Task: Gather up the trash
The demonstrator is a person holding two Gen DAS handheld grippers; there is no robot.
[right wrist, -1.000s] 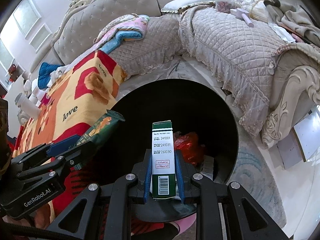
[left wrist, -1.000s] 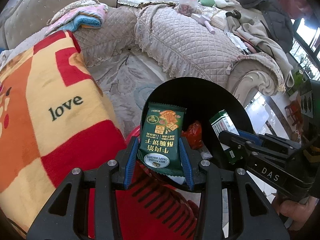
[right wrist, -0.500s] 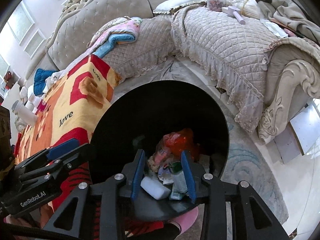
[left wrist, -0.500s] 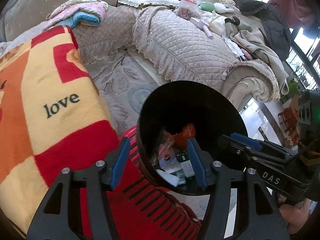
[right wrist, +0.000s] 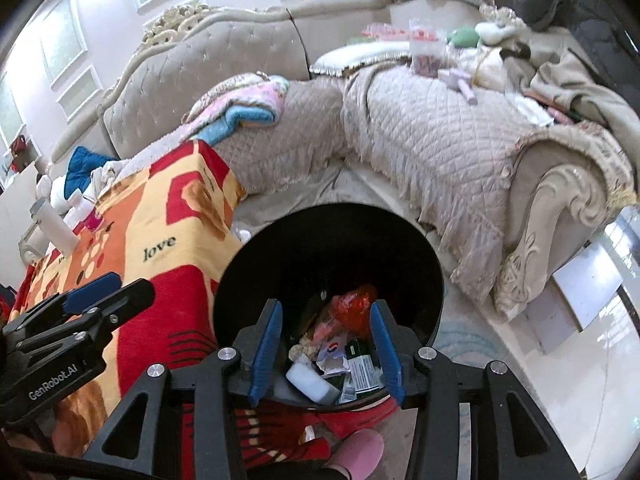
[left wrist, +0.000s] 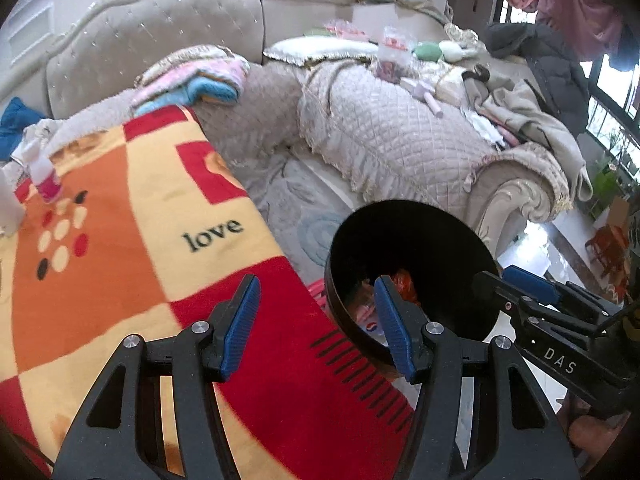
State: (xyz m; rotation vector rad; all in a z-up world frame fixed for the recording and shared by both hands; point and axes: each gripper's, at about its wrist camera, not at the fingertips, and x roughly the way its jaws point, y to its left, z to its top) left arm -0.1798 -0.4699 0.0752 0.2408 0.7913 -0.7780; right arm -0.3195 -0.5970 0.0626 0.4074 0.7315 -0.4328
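Observation:
A black round trash bin (right wrist: pixel 428 276) stands on the floor beside the table; it also shows in the left wrist view (left wrist: pixel 440 240). It holds several pieces of trash: a red wrapper (right wrist: pixel 354 310), a green box (right wrist: pixel 362 368), a white block (right wrist: pixel 312 382) and crumpled papers. My right gripper (right wrist: pixel 326 350) is open and empty, right above the bin's near rim. My left gripper (left wrist: pixel 316 326) is open and empty over the blanket's red corner, left of the bin. The right gripper's arm (left wrist: pixel 552 320) shows at the right of the left wrist view.
An orange, yellow and red "love" blanket (left wrist: pixel 140 240) covers the table. White bottles (right wrist: pixel 52 222) stand at its far end. A beige quilted sofa (right wrist: pixel 432 128) with folded towels, bags and clothes curves behind. A pink slipper (right wrist: pixel 358 450) lies below the bin.
Both grippers opened and dropped their loads into the bin: the green biscuit packet from the left, the green-and-white box from the right. Both then lifted and pulled back; the left swung left over the blanket.

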